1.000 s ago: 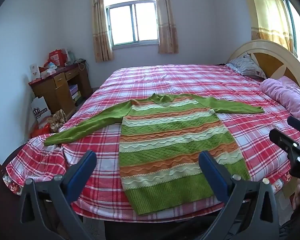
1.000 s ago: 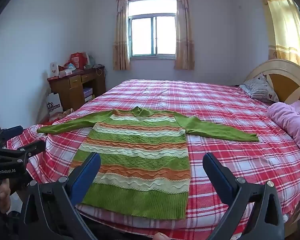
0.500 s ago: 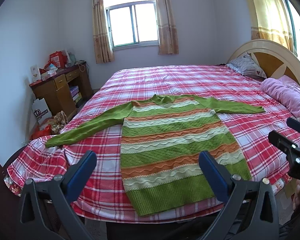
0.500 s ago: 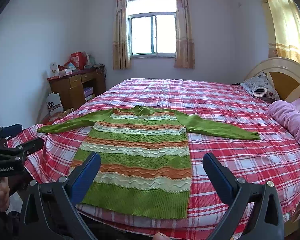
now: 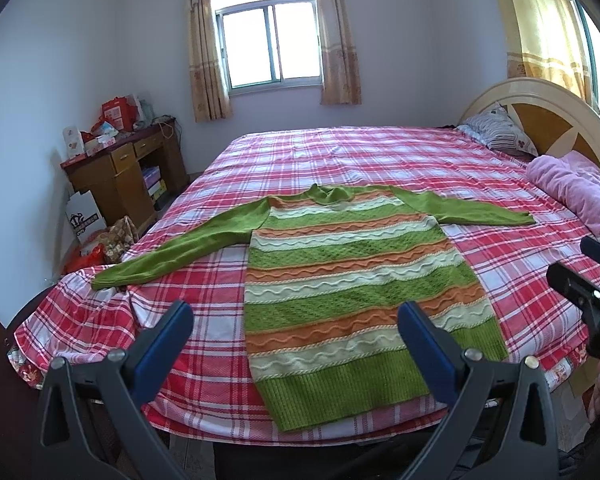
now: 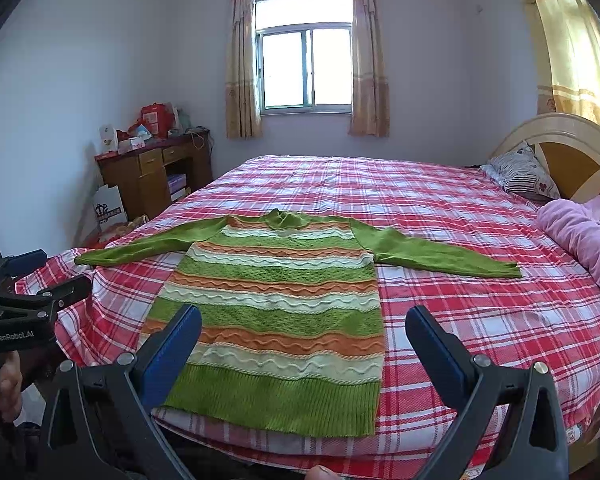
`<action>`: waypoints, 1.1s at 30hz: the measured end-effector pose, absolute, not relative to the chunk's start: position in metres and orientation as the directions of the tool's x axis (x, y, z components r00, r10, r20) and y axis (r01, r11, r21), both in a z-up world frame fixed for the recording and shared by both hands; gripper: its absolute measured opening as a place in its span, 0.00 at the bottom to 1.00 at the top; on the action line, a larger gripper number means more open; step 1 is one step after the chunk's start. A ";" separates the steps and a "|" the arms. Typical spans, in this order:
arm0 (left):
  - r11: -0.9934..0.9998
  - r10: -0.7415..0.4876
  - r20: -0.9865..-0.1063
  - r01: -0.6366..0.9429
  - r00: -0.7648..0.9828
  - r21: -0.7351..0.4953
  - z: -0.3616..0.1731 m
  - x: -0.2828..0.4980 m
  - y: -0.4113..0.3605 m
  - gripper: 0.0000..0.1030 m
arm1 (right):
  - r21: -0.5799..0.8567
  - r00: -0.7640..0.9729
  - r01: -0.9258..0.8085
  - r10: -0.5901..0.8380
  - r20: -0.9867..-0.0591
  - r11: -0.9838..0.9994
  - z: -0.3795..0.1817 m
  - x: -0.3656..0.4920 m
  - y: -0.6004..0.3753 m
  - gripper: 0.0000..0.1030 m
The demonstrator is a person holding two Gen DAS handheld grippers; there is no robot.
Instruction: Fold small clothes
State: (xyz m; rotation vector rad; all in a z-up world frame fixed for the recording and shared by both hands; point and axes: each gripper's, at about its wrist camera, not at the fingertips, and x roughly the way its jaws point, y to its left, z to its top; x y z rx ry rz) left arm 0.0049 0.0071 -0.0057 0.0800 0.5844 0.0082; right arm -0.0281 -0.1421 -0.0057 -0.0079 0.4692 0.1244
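1. Sweater [image 5: 356, 276] lies flat on bed [image 5: 380, 160], sleeves spread.
2. Left gripper [image 5: 296, 344] and right gripper [image 6: 304, 344]: fingers apart, empty, hovering short of the hem.
3. Advice: pinch one sleeve cuff, fold straight across the body.

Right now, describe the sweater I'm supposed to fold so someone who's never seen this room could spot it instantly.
Find the big bed with the red plaid sheet under the curtained window. Near its front edge a knit sweater lies flat, hem toward the open grippers, both sleeves spread wide. It is the only green thing there, banded in orange and cream, unlike the pink blanket by the headboard.
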 end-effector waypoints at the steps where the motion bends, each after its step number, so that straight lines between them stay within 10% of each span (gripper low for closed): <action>1: 0.997 0.031 -0.550 0.015 0.834 0.078 -0.006 0.005 0.007 1.00 | 0.022 0.884 -0.122 0.119 -0.452 0.992 -0.006 -0.028 -0.142 0.99; 33: 0.997 0.036 -0.556 0.008 0.830 0.077 -0.008 0.008 0.011 1.00 | 0.022 0.876 -0.136 0.131 -0.464 0.990 -0.011 -0.027 -0.138 0.99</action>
